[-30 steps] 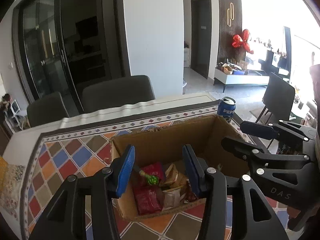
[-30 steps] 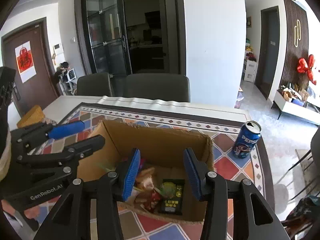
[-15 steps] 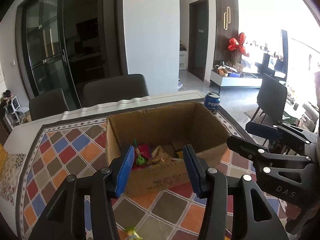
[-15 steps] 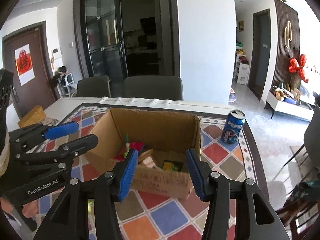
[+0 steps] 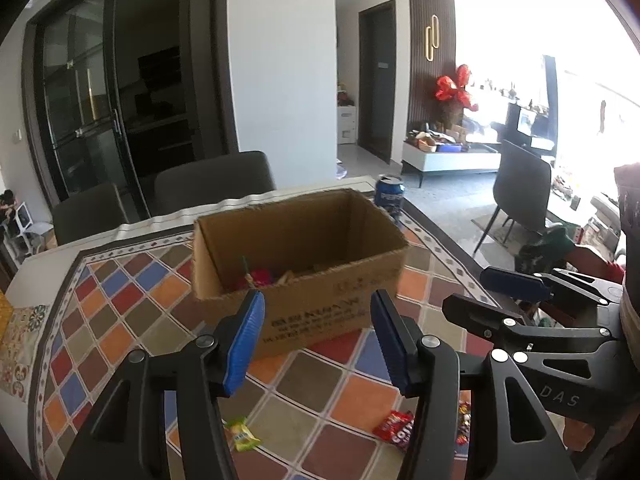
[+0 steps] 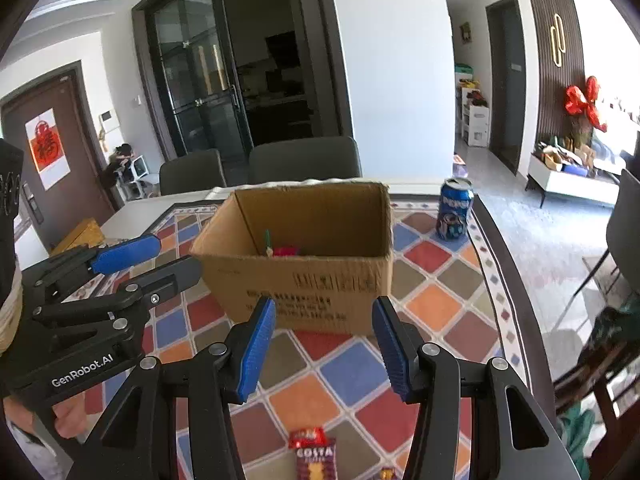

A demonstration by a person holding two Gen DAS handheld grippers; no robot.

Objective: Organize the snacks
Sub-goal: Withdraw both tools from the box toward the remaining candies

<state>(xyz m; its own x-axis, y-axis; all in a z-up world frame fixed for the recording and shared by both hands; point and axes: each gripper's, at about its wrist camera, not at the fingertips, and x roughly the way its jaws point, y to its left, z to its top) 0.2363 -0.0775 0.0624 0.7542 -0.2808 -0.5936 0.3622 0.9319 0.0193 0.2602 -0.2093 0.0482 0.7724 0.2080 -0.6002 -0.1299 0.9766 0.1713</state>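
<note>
Plainly, left gripper (image 5: 316, 334) and right gripper (image 6: 324, 342) jaws gape wide, holding nothing, facing the cardboard box (image 5: 304, 256).

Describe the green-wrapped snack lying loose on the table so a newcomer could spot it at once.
Start at the cardboard box on the checkered tablecloth. Nearer the camera, beside the left tool, lies the small green and yellow packet. Its only close neighbour, the Costa packet, is red.

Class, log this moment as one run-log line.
left tool: open, empty | right tool: open, empty | box: holds snacks | loose on tablecloth: Costa packet, green candy
</note>
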